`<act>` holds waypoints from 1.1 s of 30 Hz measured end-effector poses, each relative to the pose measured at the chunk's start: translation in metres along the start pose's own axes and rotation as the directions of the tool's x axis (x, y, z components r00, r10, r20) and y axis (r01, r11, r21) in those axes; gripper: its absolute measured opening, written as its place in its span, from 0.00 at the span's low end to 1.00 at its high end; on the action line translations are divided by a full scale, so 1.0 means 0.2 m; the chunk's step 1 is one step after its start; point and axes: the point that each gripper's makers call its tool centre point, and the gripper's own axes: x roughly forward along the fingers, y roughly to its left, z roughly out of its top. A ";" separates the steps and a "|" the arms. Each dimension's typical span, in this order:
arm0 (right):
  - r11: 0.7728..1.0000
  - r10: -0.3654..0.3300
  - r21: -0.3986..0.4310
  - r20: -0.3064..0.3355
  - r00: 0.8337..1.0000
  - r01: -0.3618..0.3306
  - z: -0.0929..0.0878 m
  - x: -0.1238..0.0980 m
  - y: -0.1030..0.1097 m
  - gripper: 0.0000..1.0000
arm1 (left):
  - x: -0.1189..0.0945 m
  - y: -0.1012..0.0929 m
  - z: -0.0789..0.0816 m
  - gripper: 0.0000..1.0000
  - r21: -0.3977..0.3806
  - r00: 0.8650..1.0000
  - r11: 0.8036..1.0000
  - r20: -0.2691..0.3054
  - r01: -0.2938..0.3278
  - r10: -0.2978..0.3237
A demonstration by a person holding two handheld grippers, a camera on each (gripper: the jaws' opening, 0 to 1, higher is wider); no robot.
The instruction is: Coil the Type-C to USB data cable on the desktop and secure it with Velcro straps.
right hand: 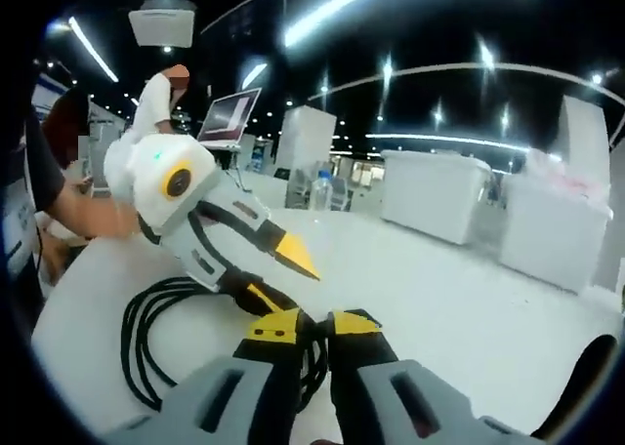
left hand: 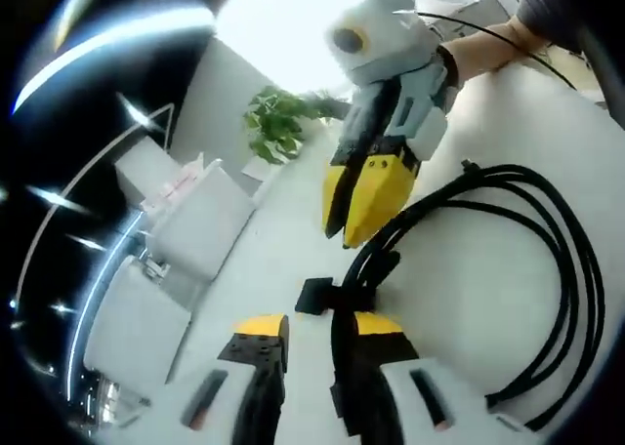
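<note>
The black data cable (left hand: 571, 269) lies in long loops on the white desktop (left hand: 469, 299); in the right gripper view the cable (right hand: 137, 343) lies at the lower left. A black Velcro strap (left hand: 317, 296) sticks out from the gathered strands. My left gripper (left hand: 317, 328) is open, the bundle running down just inside its right jaw. My right gripper (left hand: 349, 238) comes in from above, its jaws nearly together at the bundle. In its own view my right gripper (right hand: 314, 320) has dark cable between its close jaws, and the left gripper (right hand: 276, 275) stands spread beside it.
A person's hand (left hand: 479, 50) holds the right gripper. White cabinets (left hand: 190, 221) and a potted plant (left hand: 278, 123) stand past the desk edge. A laptop (right hand: 229, 118), a water bottle (right hand: 322, 189) and white counters (right hand: 435, 191) are farther off.
</note>
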 end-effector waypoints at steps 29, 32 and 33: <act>0.910 0.130 -0.388 -0.074 0.989 -0.148 -0.02 0.03 0.24 0.19 | -0.10 0.21 0.06 0.17 -0.297 0.971 0.938 0.103 -0.177 0.216; 0.905 0.086 -0.414 -0.055 0.995 -0.101 0.01 0.05 0.22 0.13 | -0.11 0.21 0.08 0.17 -0.296 0.969 0.937 0.105 -0.186 0.225; 0.903 0.071 -0.422 -0.051 0.996 -0.085 0.02 0.06 0.21 0.11 | -0.12 0.21 0.08 0.17 -0.286 0.969 0.939 0.097 -0.191 0.227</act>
